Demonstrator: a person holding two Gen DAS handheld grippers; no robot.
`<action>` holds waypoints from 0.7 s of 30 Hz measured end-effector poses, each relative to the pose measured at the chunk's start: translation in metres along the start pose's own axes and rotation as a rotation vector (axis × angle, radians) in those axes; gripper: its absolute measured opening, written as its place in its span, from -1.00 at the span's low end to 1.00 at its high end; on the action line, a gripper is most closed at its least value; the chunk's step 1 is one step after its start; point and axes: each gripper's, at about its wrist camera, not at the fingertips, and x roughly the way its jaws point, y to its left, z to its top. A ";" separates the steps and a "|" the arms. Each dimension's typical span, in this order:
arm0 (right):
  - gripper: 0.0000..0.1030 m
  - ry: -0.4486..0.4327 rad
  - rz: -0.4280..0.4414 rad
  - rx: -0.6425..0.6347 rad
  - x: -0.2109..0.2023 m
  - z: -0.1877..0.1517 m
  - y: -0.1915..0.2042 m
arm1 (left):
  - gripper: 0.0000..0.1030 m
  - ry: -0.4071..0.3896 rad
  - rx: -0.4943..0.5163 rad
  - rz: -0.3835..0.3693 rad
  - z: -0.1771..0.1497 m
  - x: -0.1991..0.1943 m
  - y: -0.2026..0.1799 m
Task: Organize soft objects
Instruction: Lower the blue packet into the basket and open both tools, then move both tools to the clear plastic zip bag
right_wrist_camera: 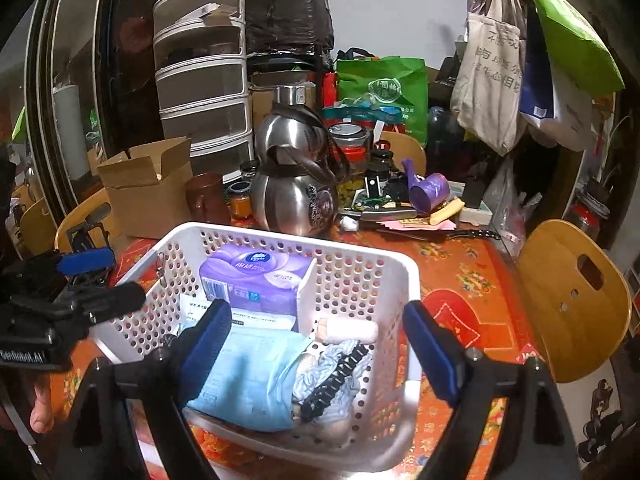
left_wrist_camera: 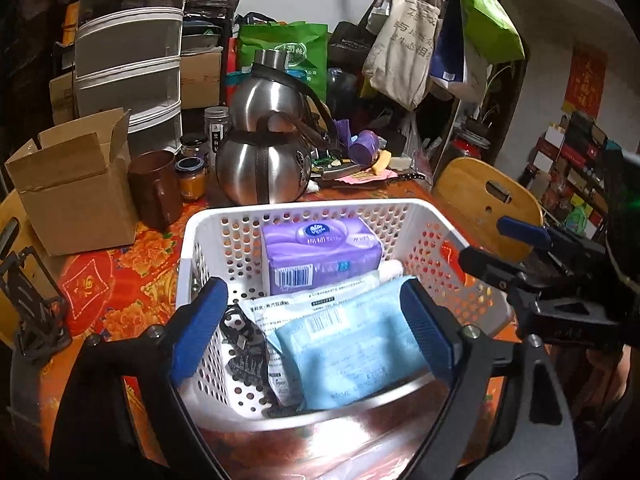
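Observation:
A white perforated basket [left_wrist_camera: 304, 212] [right_wrist_camera: 360, 256] stands on the red floral table. It holds a purple tissue pack [left_wrist_camera: 320, 254] [right_wrist_camera: 256, 276], a white printed pouch [left_wrist_camera: 280, 312], a light blue wipes pack [left_wrist_camera: 352, 352] [right_wrist_camera: 244, 380], a black cable [left_wrist_camera: 244, 340], a white roll [right_wrist_camera: 348, 330] and crumpled cloth with a black strip [right_wrist_camera: 336, 376]. My left gripper [left_wrist_camera: 314, 332] is open and empty above the basket's near side. My right gripper [right_wrist_camera: 316, 356] is open and empty above the basket's near right part. Each gripper shows at the edge of the other's view.
Behind the basket stand two steel kettles [left_wrist_camera: 260, 168] [right_wrist_camera: 294, 196], a brown mug [left_wrist_camera: 154, 188], jars [left_wrist_camera: 192, 176], an open cardboard box [left_wrist_camera: 76, 188] [right_wrist_camera: 148, 188] and stacked drawers [left_wrist_camera: 128, 64]. Purple cups and clutter [right_wrist_camera: 428, 192] lie at the back right. A wooden chair [right_wrist_camera: 572, 300] stands to the right.

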 end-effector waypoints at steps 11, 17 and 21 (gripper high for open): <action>0.69 0.016 -0.012 0.054 -0.023 -0.036 -0.001 | 0.68 0.011 -0.026 0.072 -0.045 -0.035 0.021; 0.69 0.064 -0.006 0.192 -0.042 -0.115 -0.015 | 0.68 0.046 -0.202 0.112 -0.123 -0.070 0.074; 0.69 0.203 0.082 0.221 -0.018 -0.164 -0.008 | 0.68 0.094 -0.260 0.105 -0.167 -0.069 0.096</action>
